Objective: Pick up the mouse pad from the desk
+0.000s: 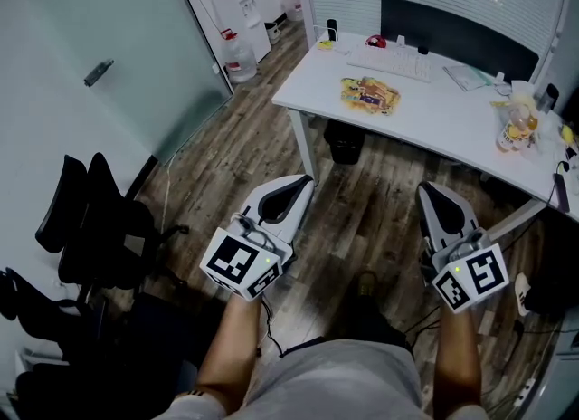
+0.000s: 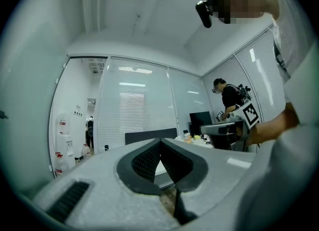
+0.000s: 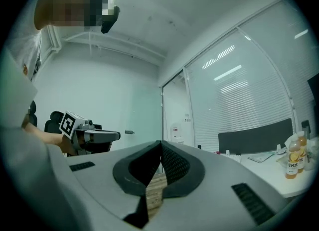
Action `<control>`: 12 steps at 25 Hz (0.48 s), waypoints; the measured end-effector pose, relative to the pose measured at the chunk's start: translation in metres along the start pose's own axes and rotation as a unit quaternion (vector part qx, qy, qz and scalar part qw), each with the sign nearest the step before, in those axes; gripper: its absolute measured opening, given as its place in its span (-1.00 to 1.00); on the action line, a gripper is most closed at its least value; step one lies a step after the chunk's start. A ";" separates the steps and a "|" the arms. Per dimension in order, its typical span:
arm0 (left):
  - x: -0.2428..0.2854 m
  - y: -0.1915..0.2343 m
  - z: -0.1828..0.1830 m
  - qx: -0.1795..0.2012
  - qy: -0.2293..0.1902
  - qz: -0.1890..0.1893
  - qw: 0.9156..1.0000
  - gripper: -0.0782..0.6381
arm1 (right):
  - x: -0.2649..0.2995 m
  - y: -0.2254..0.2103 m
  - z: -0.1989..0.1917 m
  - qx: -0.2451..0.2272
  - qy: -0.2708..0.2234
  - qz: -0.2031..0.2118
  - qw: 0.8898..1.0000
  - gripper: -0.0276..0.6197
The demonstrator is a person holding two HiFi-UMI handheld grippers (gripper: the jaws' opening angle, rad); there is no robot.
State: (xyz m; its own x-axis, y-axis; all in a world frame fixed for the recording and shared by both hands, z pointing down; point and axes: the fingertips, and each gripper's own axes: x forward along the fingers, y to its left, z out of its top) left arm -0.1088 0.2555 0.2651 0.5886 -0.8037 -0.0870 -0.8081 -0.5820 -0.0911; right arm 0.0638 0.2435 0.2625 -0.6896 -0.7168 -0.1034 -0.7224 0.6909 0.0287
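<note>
The mouse pad (image 1: 369, 95), a small mat with a colourful print, lies flat on the white desk (image 1: 434, 115) in the head view, near the desk's front left part. Both grippers hang over the wooden floor, well short of the desk. My left gripper (image 1: 303, 184) is shut with nothing in it, its jaws meeting at the tip (image 2: 160, 140). My right gripper (image 1: 425, 190) is also shut and empty (image 3: 160, 143). Both point level toward the desk. The pad is not clearly visible in either gripper view.
A keyboard (image 1: 391, 62), a dark monitor (image 1: 457, 36) and drink bottles (image 1: 511, 128) share the desk. A black bin (image 1: 344, 142) stands under it. Black chairs (image 1: 90, 228) sit at the left, water jugs (image 1: 240, 56) at the back. Another person (image 2: 229, 98) stands beyond.
</note>
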 end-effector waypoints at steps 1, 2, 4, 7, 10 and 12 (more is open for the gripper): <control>0.008 0.004 -0.003 -0.001 0.002 0.000 1.000 -0.74 | 0.005 -0.007 -0.003 0.002 0.001 0.000 1.000 -0.88; 0.016 0.008 -0.006 -0.002 0.004 0.000 1.000 -0.74 | 0.010 -0.014 -0.005 0.003 0.002 0.000 1.000 -0.88; 0.033 0.017 -0.010 -0.004 0.007 0.000 1.000 -0.74 | 0.021 -0.030 -0.009 0.005 0.005 0.000 1.000 -0.88; 0.060 0.033 -0.016 -0.006 0.010 0.003 1.000 -0.74 | 0.041 -0.055 -0.013 0.006 0.007 0.001 1.000 -0.88; 0.086 0.049 -0.023 -0.010 0.015 0.007 1.000 -0.74 | 0.062 -0.078 -0.019 0.004 0.013 0.006 1.000 -0.88; 0.104 0.058 -0.029 -0.012 0.020 0.008 1.000 -0.74 | 0.074 -0.093 -0.023 0.003 0.019 0.009 1.000 -0.88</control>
State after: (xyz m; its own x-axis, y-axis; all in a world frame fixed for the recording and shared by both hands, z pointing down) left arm -0.0947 0.1348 0.2793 0.5739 -0.8175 -0.0489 -0.8185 -0.5707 -0.0657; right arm 0.0789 0.1241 0.2746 -0.7034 -0.7078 -0.0651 -0.7103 0.7035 0.0244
